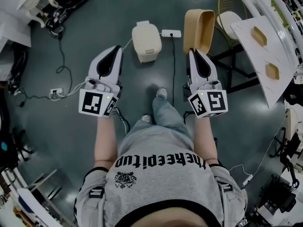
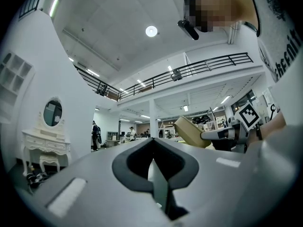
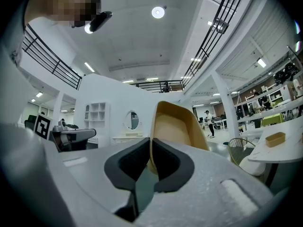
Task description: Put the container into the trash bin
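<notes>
A tan, trough-shaped container (image 1: 199,28) sticks out forward from my right gripper (image 1: 193,51), whose jaws are shut on its rim. The right gripper view shows the container (image 3: 176,126) upright, its thin wall pinched in the right gripper (image 3: 150,144). On the floor ahead, between the two grippers, stands a cream trash bin (image 1: 146,41) with its lid down. My left gripper (image 1: 116,49) hangs left of the bin, jaws pressed together on nothing. In the left gripper view, the left gripper (image 2: 152,144) points up into the room, with the container (image 2: 188,131) off to its right.
A white power strip (image 1: 170,33) and its cable lie on the floor right of the bin; another strip (image 1: 56,92) with cables lies far left. At the right stands a white table (image 1: 251,51) bearing two tan containers (image 1: 259,36), with a wire chair (image 1: 229,18) beside it.
</notes>
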